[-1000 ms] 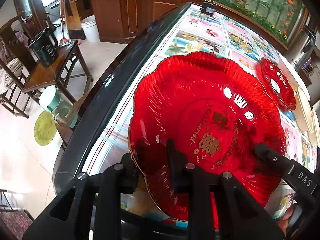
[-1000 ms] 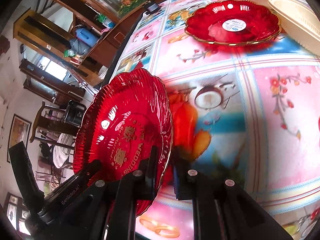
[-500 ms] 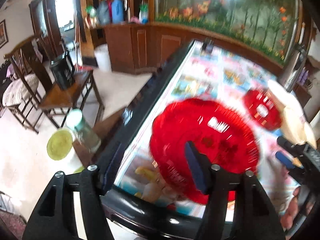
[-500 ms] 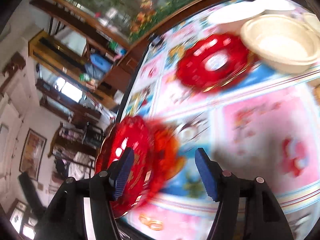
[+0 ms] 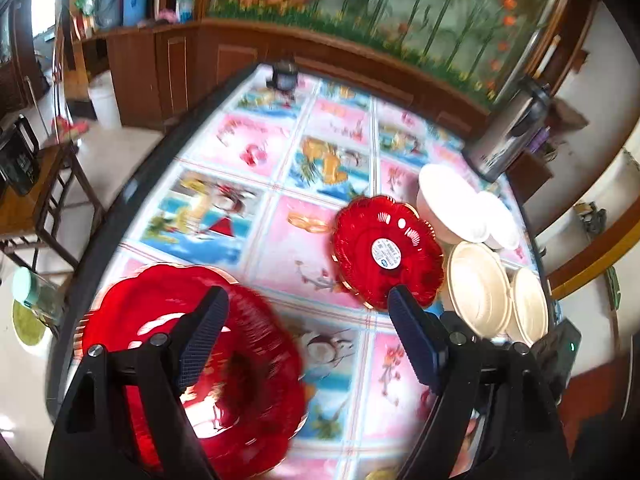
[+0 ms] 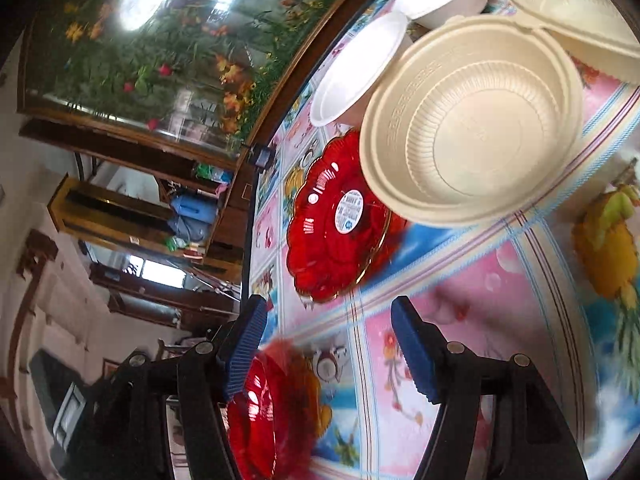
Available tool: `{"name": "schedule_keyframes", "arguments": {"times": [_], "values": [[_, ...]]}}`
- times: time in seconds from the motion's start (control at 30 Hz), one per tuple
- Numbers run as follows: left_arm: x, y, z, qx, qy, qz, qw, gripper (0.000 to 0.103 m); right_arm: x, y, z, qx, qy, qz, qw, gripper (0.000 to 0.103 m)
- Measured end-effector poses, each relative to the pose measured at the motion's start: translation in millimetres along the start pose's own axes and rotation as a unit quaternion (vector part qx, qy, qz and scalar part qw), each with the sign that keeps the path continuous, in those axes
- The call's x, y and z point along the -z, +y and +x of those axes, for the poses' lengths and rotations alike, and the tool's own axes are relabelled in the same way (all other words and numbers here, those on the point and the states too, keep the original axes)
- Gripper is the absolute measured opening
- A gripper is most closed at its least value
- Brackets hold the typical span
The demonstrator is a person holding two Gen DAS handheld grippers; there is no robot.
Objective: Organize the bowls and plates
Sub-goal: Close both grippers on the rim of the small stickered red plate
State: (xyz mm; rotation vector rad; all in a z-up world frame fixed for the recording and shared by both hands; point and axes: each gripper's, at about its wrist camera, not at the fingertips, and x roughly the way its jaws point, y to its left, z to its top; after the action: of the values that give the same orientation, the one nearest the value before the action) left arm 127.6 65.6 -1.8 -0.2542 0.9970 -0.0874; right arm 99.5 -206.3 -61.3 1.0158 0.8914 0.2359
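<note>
Both my grippers are released and holding nothing: left gripper [image 5: 308,336] gaping, right gripper [image 6: 328,344] gaping too. The near red plate [image 5: 192,360] lies low at seven o'clock on the left view, close to the counter [image 5: 256,148] edge, and it looks blurred, maybe unsettled. Risk as I see it: glossy scalloped plastic on a slick printed cloth, one nudge and it slides off. The second red plate [image 6: 340,220], ribbed, gold-rimmed, stickered, sits mid-counter, its rim under the cream bowl [image 6: 472,120]. That bowl is light, fluted and thin-walled; a hard pinch could buckle it. White bowls [image 5: 452,204] wait at two o'clock.
</note>
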Motion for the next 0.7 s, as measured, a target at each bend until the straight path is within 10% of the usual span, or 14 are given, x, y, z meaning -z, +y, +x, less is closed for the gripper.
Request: {"name": "schedule_keyframes", "arguments": {"times": [0.7], "values": [[2.4, -40.9, 121.1, -0.011, 0.090, -0.116, 0.9891, 0.082, -27.2, -20.0, 37.0, -0.015, 0.008, 0.048, 0.999, 0.064]]}}
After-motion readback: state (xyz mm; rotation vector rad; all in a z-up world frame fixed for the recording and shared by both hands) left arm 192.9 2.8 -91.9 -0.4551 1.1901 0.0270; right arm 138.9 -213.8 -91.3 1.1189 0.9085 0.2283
